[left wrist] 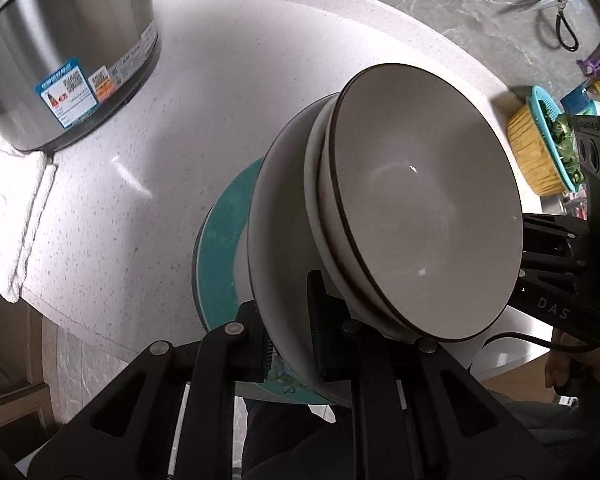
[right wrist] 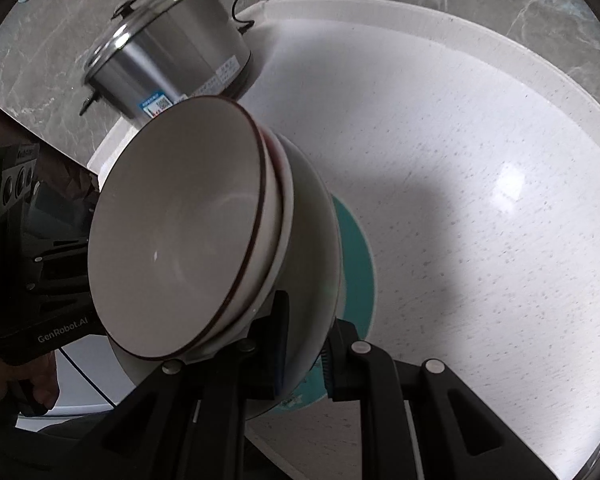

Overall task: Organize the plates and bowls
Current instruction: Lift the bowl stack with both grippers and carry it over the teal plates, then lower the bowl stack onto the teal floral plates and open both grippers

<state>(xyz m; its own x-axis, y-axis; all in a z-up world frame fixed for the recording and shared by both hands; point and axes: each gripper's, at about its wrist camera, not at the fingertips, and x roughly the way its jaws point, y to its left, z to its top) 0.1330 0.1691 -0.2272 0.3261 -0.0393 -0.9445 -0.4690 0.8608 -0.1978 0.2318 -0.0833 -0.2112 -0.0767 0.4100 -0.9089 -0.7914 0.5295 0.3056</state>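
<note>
A stack of dishes hangs between both grippers over the near part of the white table (left wrist: pixel 172 152). A teal plate (left wrist: pixel 220 248) is at the bottom, with a white dark-rimmed plate (left wrist: pixel 276 240) on it. On top sit nested white bowls (left wrist: pixel 420 208) with brown rims. My left gripper (left wrist: pixel 292 340) is shut on the near rim of the two plates. My right gripper (right wrist: pixel 306 354) is shut on the opposite rim. From that side I see the teal plate (right wrist: pixel 358 256), the white plate (right wrist: pixel 320 240) and the bowls (right wrist: pixel 172 248).
A steel lidded pot (left wrist: pixel 60 40) (right wrist: pixel 172 64) stands at the table's far side, with a white cloth (left wrist: pixel 12 208) beside it. A yellow and teal basket (left wrist: pixel 540 148) of greens sits by the table edge. Scissors (left wrist: pixel 556 12) lie on the grey marble floor.
</note>
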